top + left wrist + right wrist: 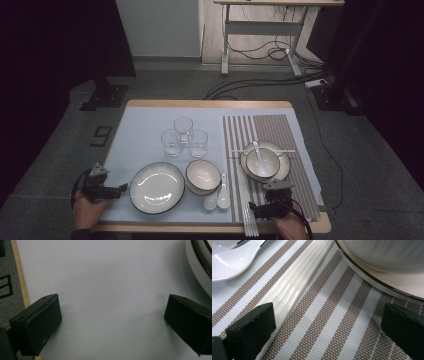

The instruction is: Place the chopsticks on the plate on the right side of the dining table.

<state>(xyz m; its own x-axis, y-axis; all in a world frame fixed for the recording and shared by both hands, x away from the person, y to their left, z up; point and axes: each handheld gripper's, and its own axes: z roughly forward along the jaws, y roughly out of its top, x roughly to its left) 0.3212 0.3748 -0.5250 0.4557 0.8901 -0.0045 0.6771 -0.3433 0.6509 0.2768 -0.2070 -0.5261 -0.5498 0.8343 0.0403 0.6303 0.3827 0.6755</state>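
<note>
item: right black two-jaw gripper [328,327], jaws spread wide and holding nothing, low over the brown-and-white striped woven placemat [332,315] near the table's front edge, its left jaw touching the white ribbed ceramic chopsticks [287,293] we seem to be reaching for, which lie along the placemat's left side; left black two-jaw gripper [112,322] likewise agape and empty over the pale blue mat [105,277] at the front left corner. risk, as we judge it: the glossy chopsticks may roll or slip from the jaws, and the far jaw could knock the black-rimmed cream plate [387,282] just beside. markings: no brand, label or legible writing on any piece.
</note>
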